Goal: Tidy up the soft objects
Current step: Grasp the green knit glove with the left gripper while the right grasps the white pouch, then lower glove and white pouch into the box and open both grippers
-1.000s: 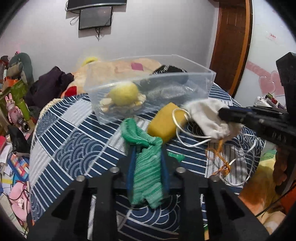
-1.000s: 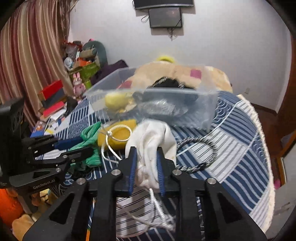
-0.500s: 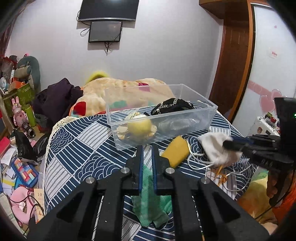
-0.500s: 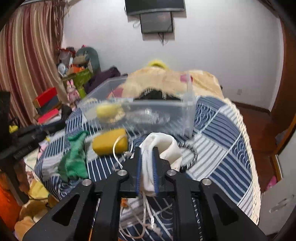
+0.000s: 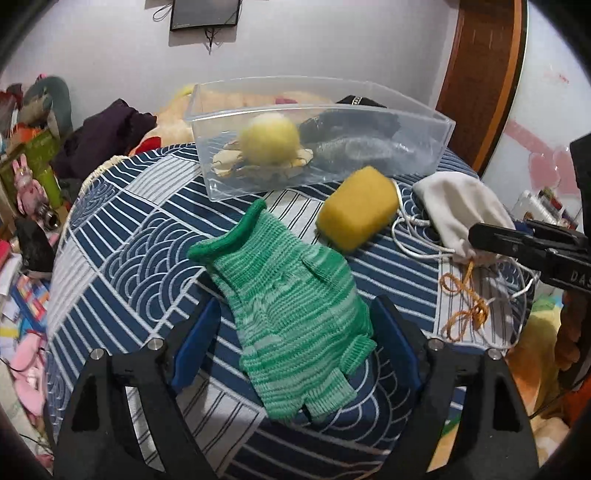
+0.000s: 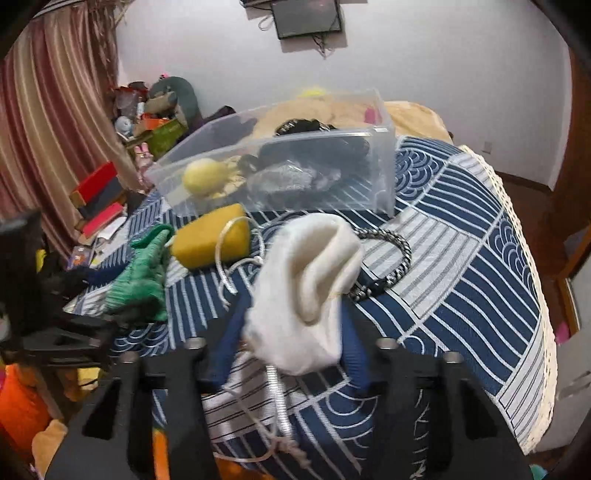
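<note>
green glove (image 5: 291, 314) flat between spread left tool (image 5: 295, 343) fingers, untouched.

One green glove (image 5: 295, 314), one yellow sponge (image 5: 356, 212), one white pouch (image 6: 310, 288), one clear bin (image 5: 317, 136), one bracelet (image 6: 391, 258).

Your left gripper (image 5: 295, 343) is spread wide, fingers low and level; your right gripper (image 6: 291, 343) likewise stands parted.

A pale wall (image 6: 443, 66) carries a dark screen (image 6: 306, 16). Striped pink curtains (image 6: 48, 110) hang left; a brown wooden door frame (image 5: 480, 74) stands right. Clutter (image 5: 26, 258) covers the floor.
</note>
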